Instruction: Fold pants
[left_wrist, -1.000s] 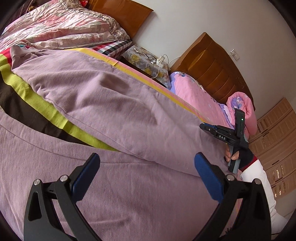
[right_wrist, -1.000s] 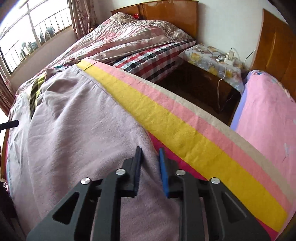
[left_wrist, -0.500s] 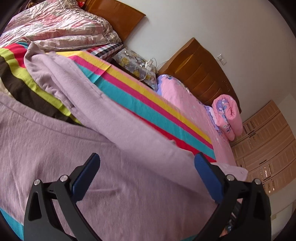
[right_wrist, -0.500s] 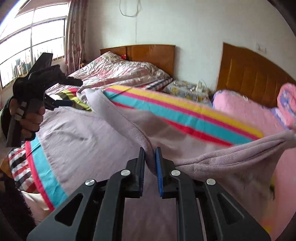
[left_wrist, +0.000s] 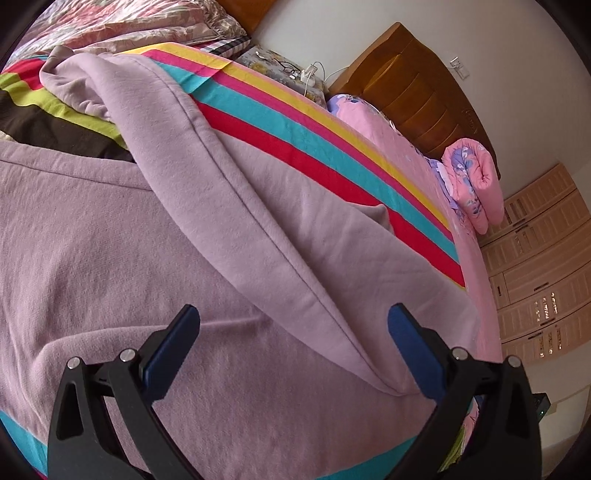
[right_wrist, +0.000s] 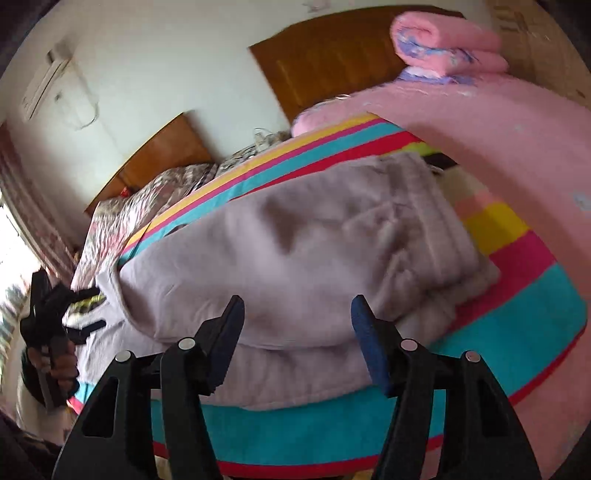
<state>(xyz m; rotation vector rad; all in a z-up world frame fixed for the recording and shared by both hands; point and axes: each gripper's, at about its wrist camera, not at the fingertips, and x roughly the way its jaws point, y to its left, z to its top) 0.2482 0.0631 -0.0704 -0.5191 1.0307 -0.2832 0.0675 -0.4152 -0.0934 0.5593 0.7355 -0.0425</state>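
The lilac pants lie folded over on the striped blanket on the bed. The left gripper and right gripper both hover with jaws apart, holding nothing. The right view is blurred, and the pants' waistband cannot be made out.

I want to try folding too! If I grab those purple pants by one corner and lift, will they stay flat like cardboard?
Probably not. The purple pants already lie in soft rolls and wrinkles over the striped blanket, so they would likely droop. The fuzzy cloth looks thick, so maybe a bit heavy, and unlikely to slip.
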